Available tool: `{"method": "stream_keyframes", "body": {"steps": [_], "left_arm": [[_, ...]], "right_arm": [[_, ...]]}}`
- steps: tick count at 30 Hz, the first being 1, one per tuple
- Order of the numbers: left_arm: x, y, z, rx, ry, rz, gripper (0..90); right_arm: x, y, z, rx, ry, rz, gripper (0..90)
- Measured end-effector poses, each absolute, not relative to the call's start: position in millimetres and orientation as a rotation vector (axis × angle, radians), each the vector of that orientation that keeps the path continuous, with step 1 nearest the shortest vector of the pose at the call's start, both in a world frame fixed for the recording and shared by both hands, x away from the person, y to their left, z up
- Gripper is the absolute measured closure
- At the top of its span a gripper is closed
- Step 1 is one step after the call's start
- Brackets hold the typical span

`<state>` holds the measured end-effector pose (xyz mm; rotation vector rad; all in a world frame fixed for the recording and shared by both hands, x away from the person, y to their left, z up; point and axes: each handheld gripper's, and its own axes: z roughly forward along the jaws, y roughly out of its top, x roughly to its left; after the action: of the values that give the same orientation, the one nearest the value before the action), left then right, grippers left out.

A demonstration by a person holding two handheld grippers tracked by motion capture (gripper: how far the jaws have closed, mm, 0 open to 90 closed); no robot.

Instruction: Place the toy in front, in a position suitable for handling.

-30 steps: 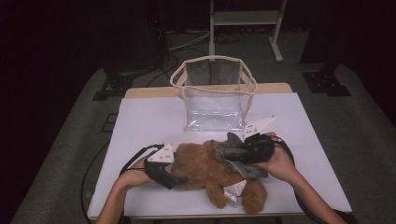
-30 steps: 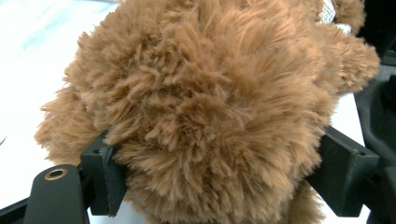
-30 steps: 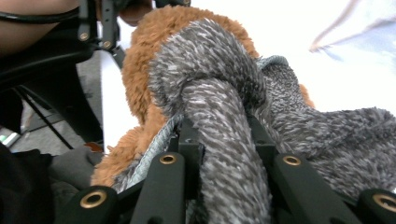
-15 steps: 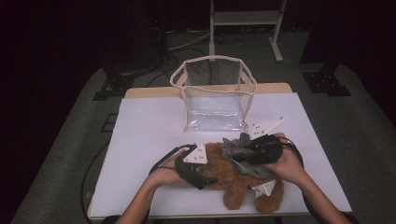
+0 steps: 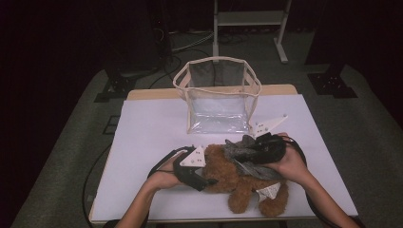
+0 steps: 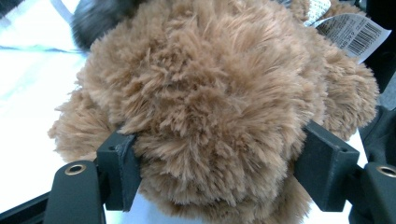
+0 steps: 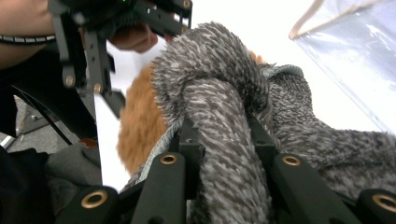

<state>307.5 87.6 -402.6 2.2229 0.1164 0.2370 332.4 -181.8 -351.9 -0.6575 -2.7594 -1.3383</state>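
Observation:
A brown plush bear lies on the white table near its front edge. A grey fuzzy cloth is draped over its upper part. My left gripper comes in from the left. In the left gripper view its jaws have just been closing, and they press into the fur of the bear on both sides. My right gripper reaches in from the right. In the right gripper view it is shut on a fold of the grey cloth. A paper tag hangs from the bear.
A clear plastic bag with beige trim stands open and upright behind the bear, in the middle of the table. Its wall is close to the right gripper. Dark floor and stand legs surround the table.
The left hand has moved right up to the bear and its jaws have closed into the fur. The bear, cloth and right hand shifted slightly right.

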Motion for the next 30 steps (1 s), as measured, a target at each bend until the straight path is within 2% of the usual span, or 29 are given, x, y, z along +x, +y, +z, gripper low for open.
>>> {"method": "stream_keyframes", "body": {"steps": [7,16,22,26,30], "left_arm": [[304,87,-401,2.252,0.086,0.288,25.9],[295,83,-391,2.262,0.005,0.343,27.4],[291,79,-393,2.266,-0.032,0.314,28.0],[293,78,-395,2.287,-0.033,0.286,27.9],[300,86,-401,2.25,0.014,0.248,27.5]], "right_arm": [[348,-166,-349,-0.658,-2.723,-1.343,72.5],[354,-179,-344,-0.668,-2.663,-1.331,73.0],[367,-152,-341,-0.616,-2.675,-1.286,72.9],[385,-124,-355,-0.613,-2.689,-1.182,73.1],[381,-131,-352,-0.613,-2.693,-1.196,73.3]]}}
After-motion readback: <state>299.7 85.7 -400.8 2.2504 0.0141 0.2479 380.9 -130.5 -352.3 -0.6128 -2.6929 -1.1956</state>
